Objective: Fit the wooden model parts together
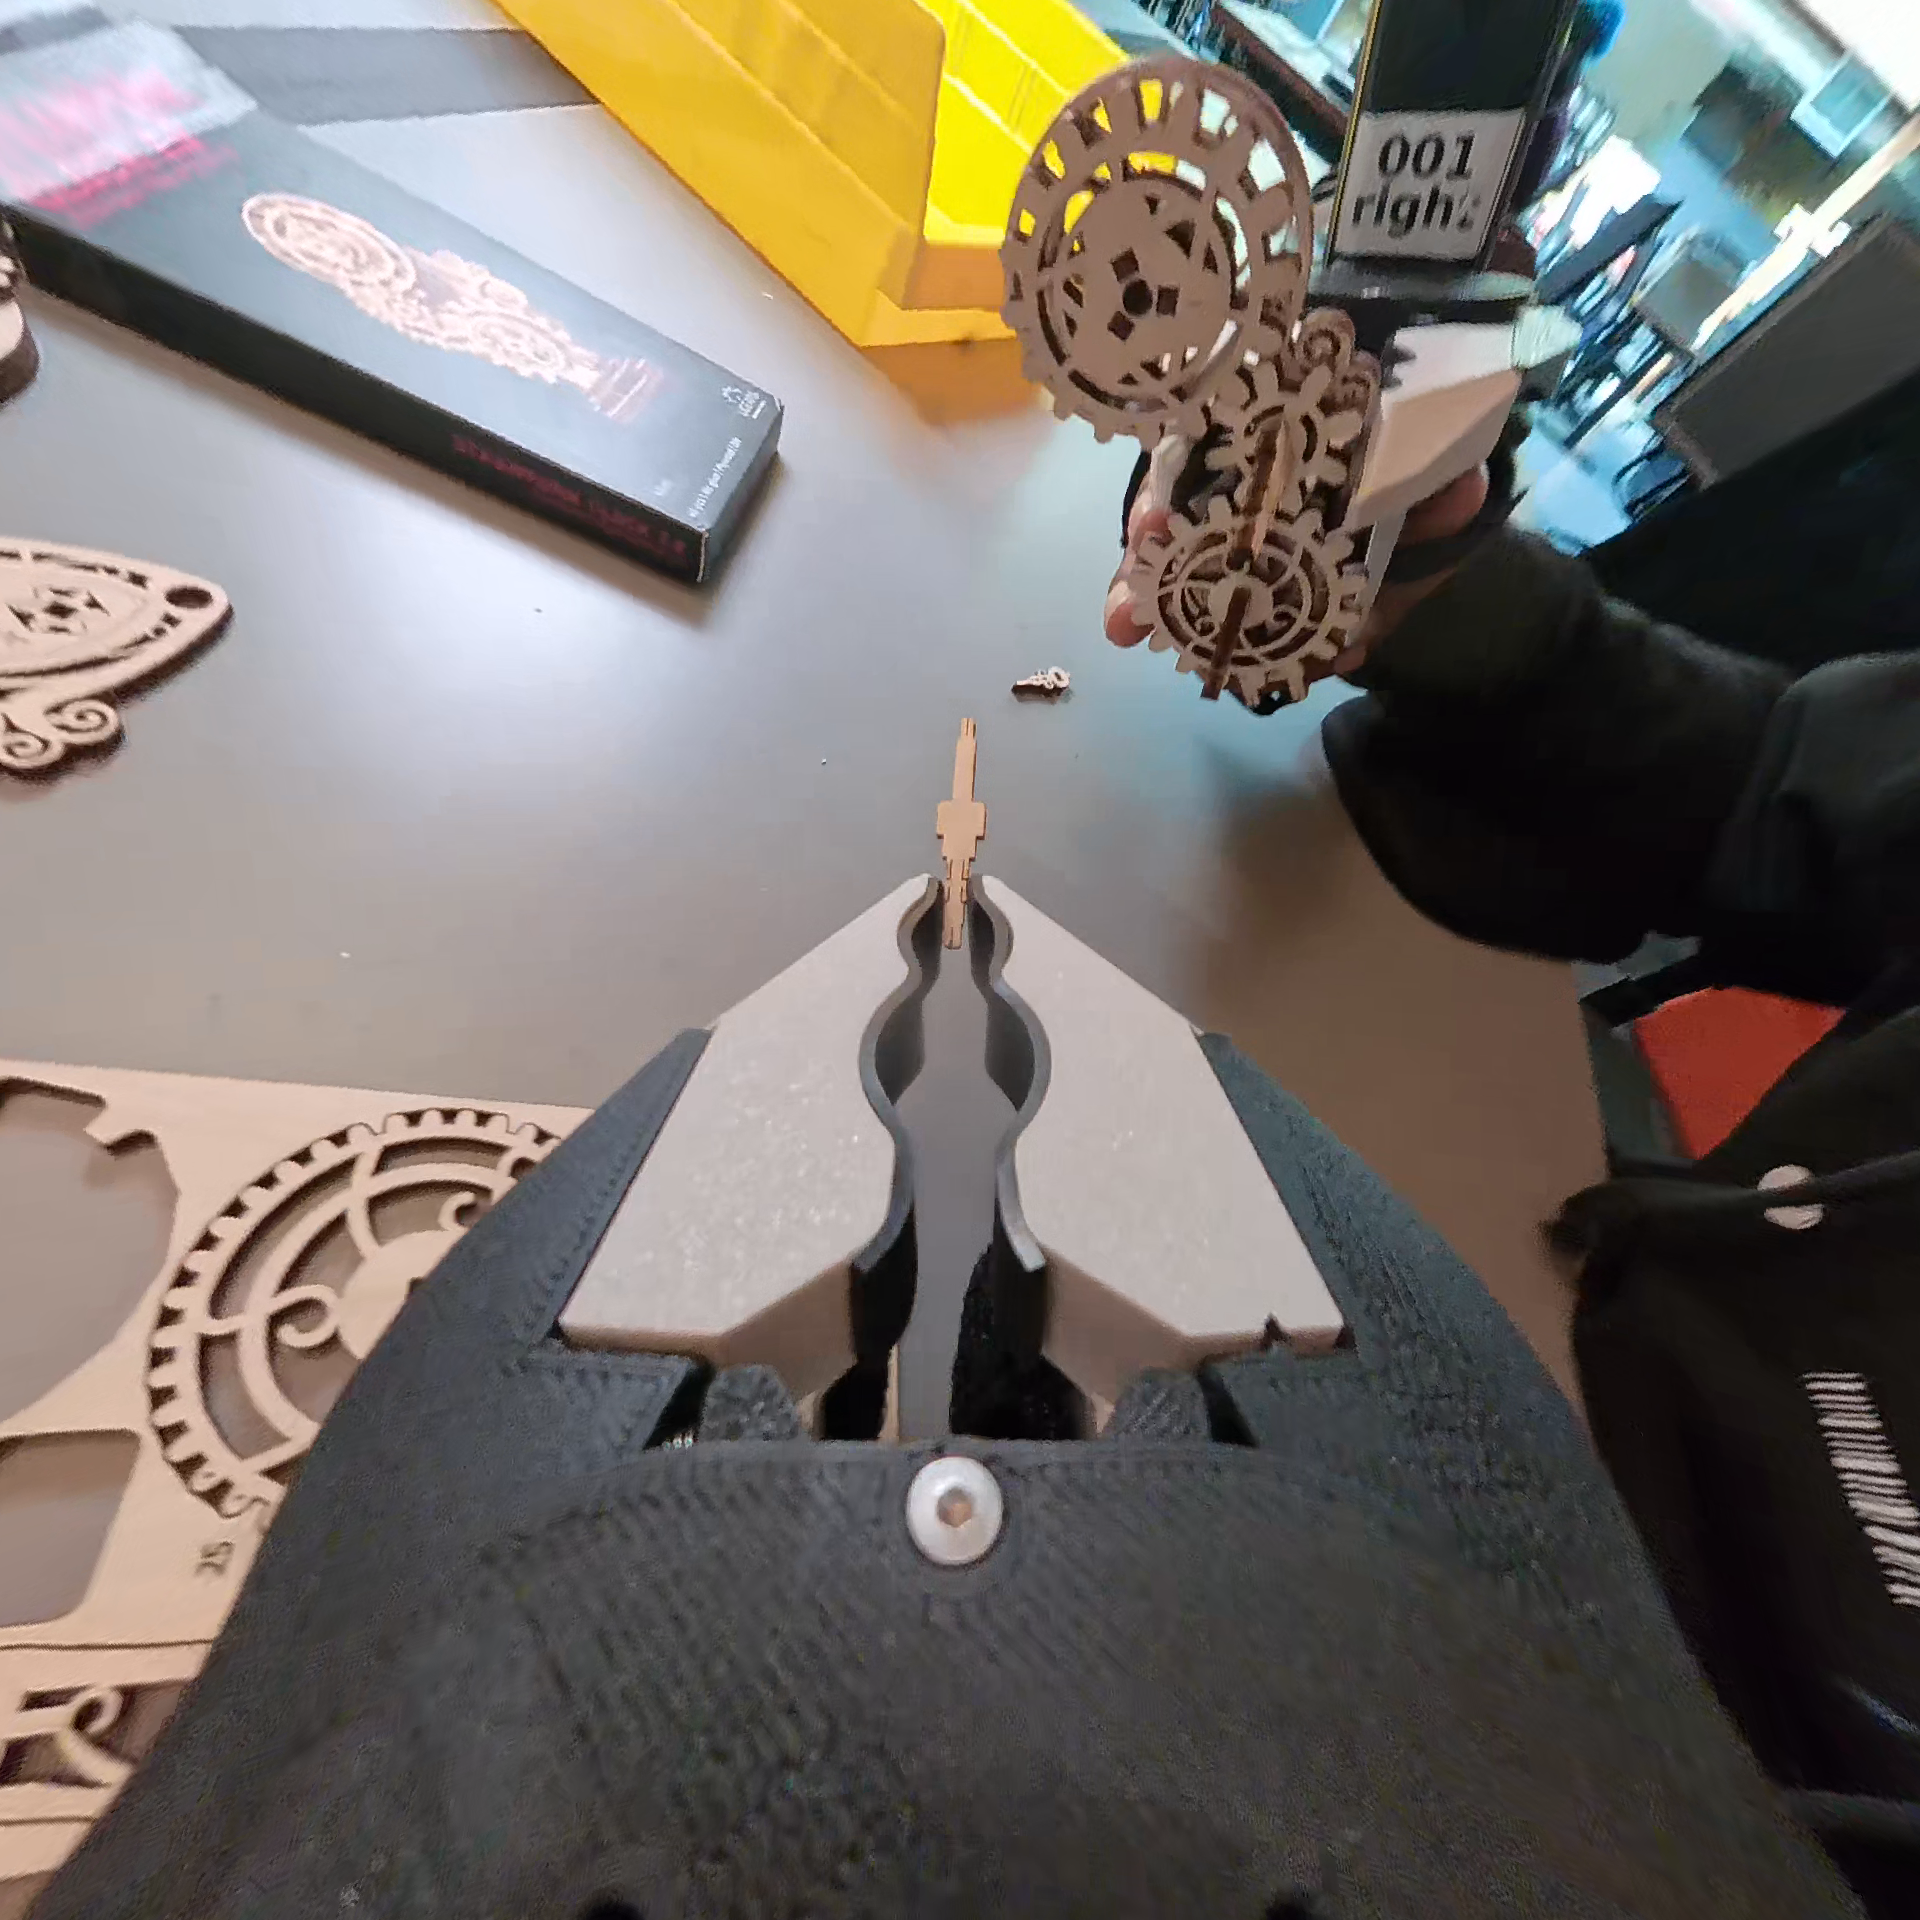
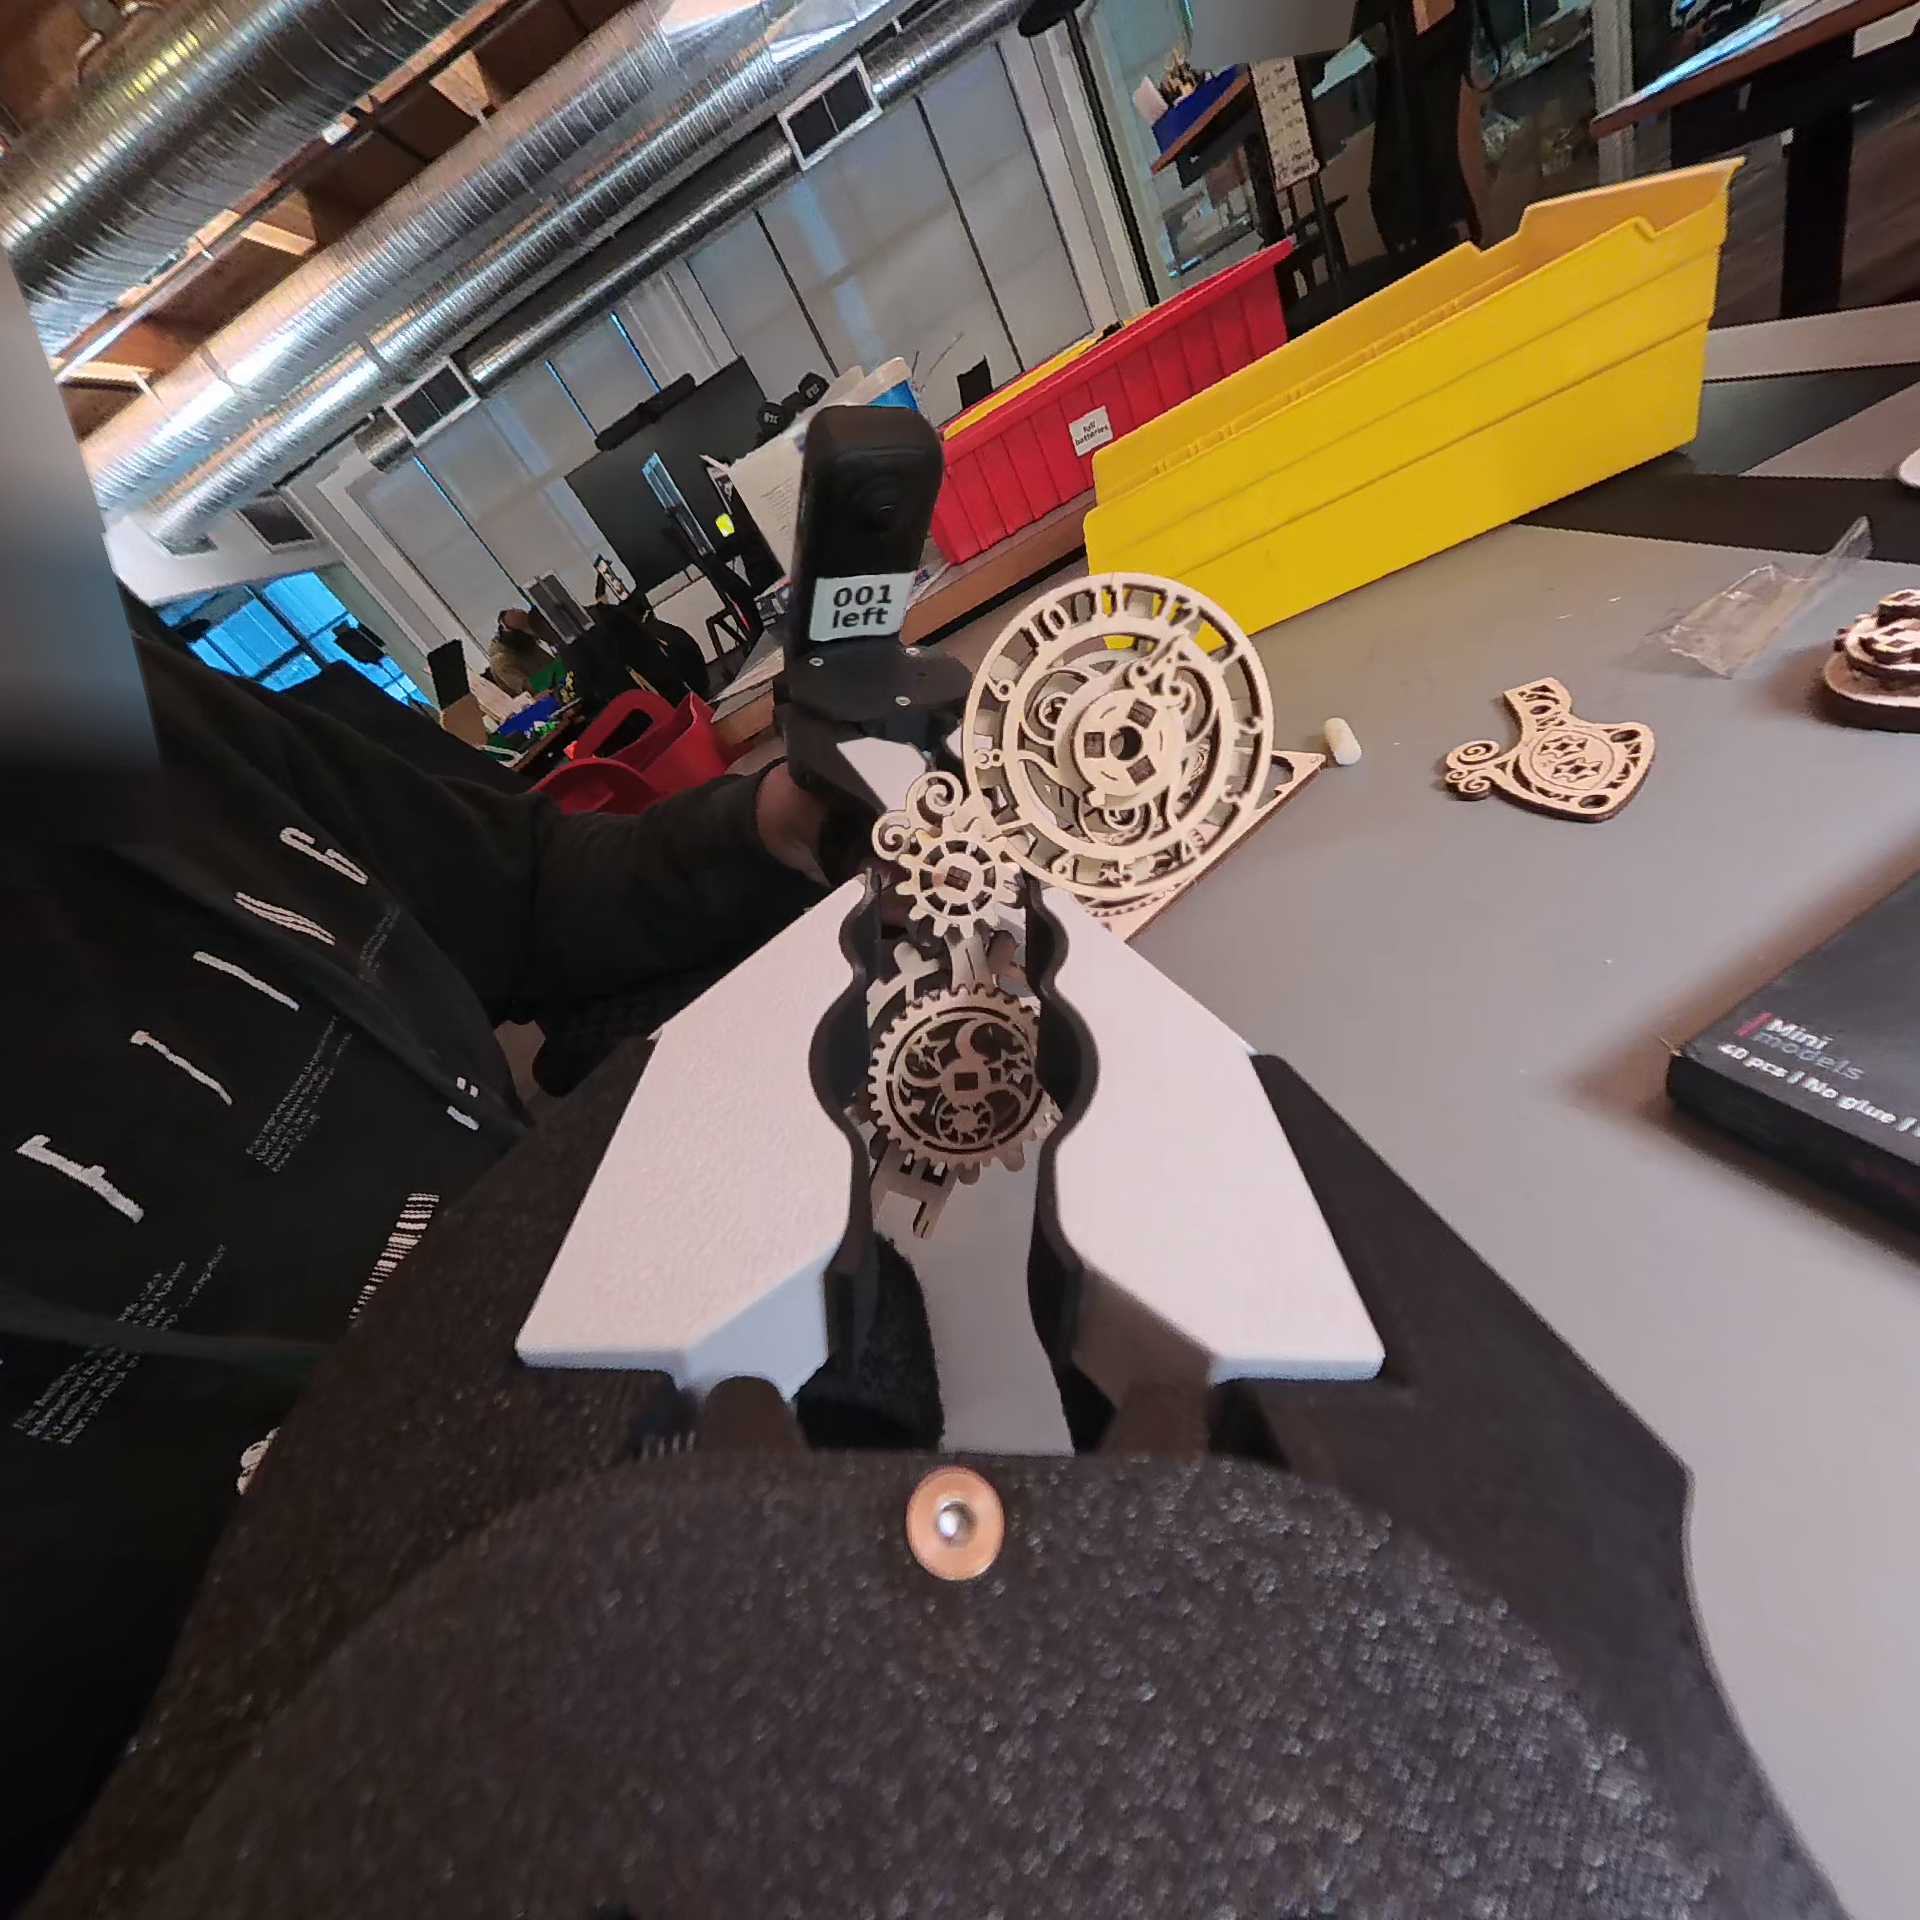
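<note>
My left gripper (image 1: 956, 894) is shut on a thin wooden pin (image 1: 958, 821) that sticks straight out past its tips, above the dark table. My right gripper (image 2: 951, 904) is shut on a wooden gear model (image 2: 966, 1081), a stack of small gears topped by a large round dial (image 2: 1120, 746). In the left wrist view the gear model (image 1: 1195, 374) is up at the right, held in the air by the right gripper (image 1: 1444, 416), well apart from the pin. The left gripper (image 2: 852, 707) shows behind the model in the right wrist view.
A black product box (image 1: 405, 343) lies at the far left, a yellow bin (image 1: 790, 135) behind it. A cut-out wooden sheet (image 1: 187, 1299) and a teardrop wooden part (image 1: 94, 634) lie at the left. A tiny wooden piece (image 1: 1042, 681) lies ahead. A dark sleeve (image 1: 1621, 748) fills the right. Some 9 centimetres of space lies between my two pairs of fingers.
</note>
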Motion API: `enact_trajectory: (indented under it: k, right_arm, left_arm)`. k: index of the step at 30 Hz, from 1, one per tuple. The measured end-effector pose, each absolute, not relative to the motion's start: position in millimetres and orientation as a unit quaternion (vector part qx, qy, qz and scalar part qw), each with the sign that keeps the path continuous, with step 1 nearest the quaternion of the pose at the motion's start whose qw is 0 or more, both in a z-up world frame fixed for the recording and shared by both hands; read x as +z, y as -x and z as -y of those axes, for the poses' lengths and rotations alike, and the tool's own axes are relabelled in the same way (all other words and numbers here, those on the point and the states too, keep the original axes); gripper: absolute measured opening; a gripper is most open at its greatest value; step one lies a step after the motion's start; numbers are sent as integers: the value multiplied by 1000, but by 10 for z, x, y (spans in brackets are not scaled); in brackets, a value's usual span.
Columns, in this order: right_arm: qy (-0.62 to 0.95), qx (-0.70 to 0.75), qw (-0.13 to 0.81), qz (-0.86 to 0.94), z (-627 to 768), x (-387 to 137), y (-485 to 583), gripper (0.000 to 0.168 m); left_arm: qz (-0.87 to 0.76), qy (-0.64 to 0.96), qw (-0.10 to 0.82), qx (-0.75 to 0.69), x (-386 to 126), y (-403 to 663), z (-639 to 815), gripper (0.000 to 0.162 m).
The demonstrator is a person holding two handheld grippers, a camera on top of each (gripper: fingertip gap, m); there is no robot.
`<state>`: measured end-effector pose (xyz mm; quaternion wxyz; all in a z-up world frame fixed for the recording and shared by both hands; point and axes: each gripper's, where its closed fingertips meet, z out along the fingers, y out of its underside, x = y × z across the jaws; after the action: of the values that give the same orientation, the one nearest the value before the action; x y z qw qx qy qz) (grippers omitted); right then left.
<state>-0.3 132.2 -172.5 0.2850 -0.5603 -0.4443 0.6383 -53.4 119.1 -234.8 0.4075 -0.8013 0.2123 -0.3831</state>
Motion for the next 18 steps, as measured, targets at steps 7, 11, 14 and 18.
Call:
enact_trajectory:
  k: [7, 11, 14, 18]
  right_arm:
    - [563, 643, 277, 439, -1335, -1765, 21, 25]
    - [564, 644, 272, 440, -1334, -1791, 30, 25]
    - [566, 644, 269, 439, -1337, -1813, 35, 25]
    - [567, 645, 265, 438, -1348, -1836, 36, 25]
  left_arm:
    - [-128, 782, 398, -463, -2248, 549, -1247, 3]
    - [-84, 767, 392, -502, -2191, 582, -1283, 3]
    - [-78, 770, 391, -499, -2213, 600, -1301, 3]
    - [-86, 774, 391, -491, -2230, 583, -1298, 3]
